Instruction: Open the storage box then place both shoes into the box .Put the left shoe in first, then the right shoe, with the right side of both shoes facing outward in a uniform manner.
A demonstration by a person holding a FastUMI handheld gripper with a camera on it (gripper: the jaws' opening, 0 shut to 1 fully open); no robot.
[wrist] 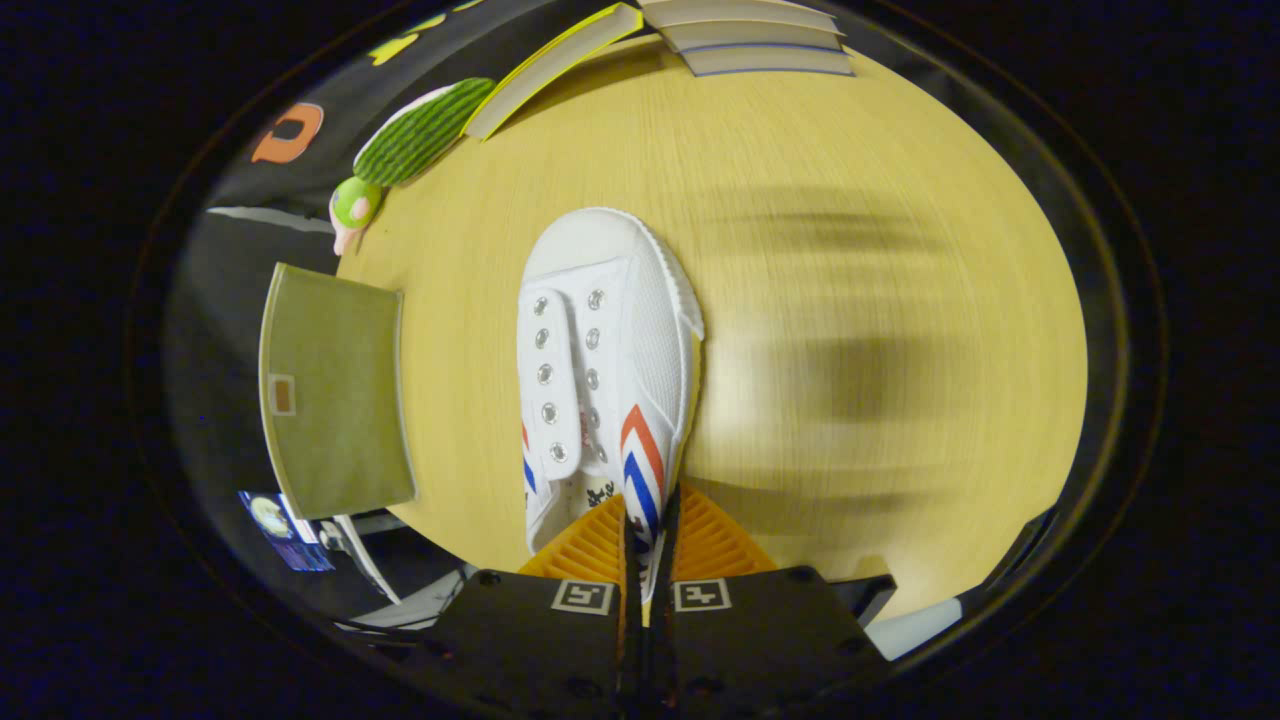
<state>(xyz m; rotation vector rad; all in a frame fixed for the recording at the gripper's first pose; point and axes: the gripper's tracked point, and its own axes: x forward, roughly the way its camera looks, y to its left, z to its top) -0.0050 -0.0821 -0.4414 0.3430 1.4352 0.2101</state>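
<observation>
A white canvas shoe (pixel 600 360) with red and blue stripes and no laces hangs over the wooden table (pixel 850 250), toe pointing away from me. My gripper (pixel 645 545) is shut on the shoe's right side wall by the stripes, one finger inside the opening and one outside. An olive-green storage box (pixel 330 390) stands at the table's left edge, to the left of the shoe; only a flat fabric face with a small label shows.
Books (pixel 750 40) are stacked at the far edge, with a yellow-edged book (pixel 550 70) beside them. A green ribbed toy (pixel 420 130) with a small green and pink figure (pixel 352 205) lies at the far left. Blurred shadows fall on the table to the right.
</observation>
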